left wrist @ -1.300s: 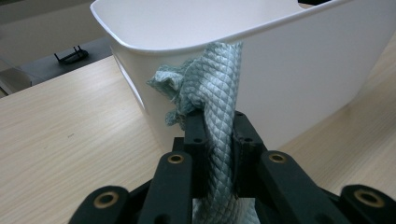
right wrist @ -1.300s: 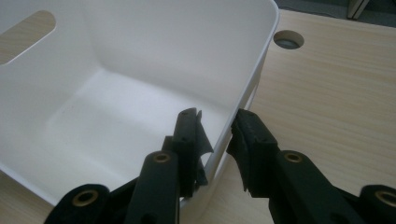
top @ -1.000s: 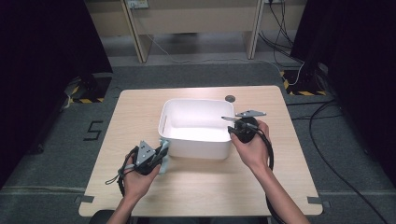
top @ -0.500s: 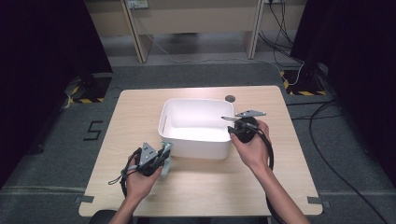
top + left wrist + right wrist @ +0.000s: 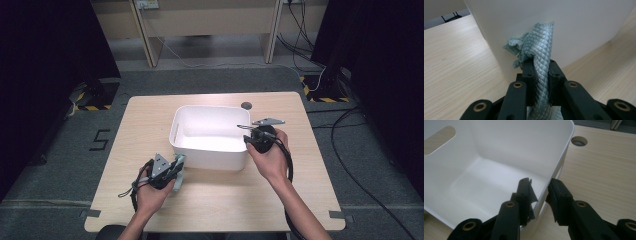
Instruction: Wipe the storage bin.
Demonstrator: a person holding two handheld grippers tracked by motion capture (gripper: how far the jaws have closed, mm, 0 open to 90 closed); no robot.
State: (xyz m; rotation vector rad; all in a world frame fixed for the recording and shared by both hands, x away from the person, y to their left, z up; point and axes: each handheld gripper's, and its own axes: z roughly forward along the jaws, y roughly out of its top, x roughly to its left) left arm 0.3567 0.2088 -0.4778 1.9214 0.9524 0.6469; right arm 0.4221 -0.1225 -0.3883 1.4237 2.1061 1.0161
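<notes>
Left gripper: clamped on light blue cloth, just beside white tub outer wall.
Right gripper: jaws astride tub right rim, pressing not clear.

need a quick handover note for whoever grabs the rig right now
Left claw: shut on the light blue cloth, held against the outside of the white tub's near wall, at its left corner.
Right claw: jaws straddle the tub's right rim; whether the pads press on it I cannot tell.
Done: cloth picked up, tub steadied.
Left: likely wiping the tub; no wiping visible yet.
</notes>
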